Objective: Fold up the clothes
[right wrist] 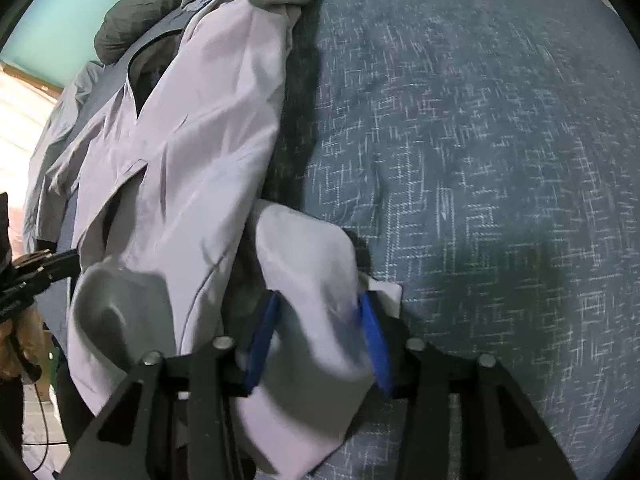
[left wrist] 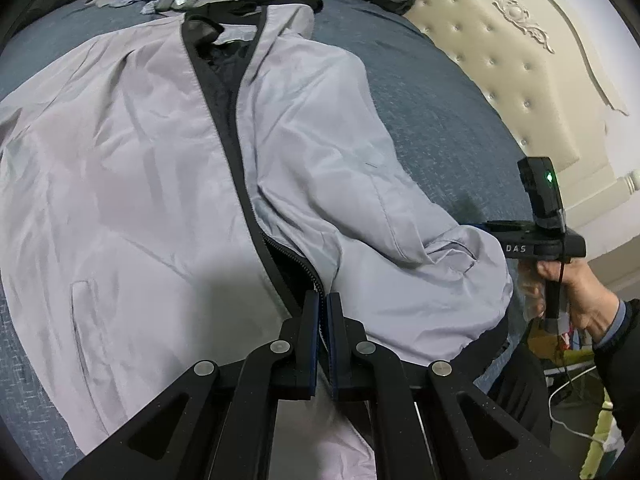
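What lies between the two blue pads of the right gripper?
In the right wrist view, a fold of the pale jacket fills the gap of the right gripper.

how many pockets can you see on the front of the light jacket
2. One slit pocket is on the jacket panel left of the zipper; the other is on the right panel, near the bunched sleeve. Folds may hide more.

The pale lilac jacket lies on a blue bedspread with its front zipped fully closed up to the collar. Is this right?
Not quite. The left wrist view shows the jacket lying on the blue bedspread, but its front is open: the dark lining shows between the two zipper edges from collar to hem. The left gripper is shut at the lower zipper edge.
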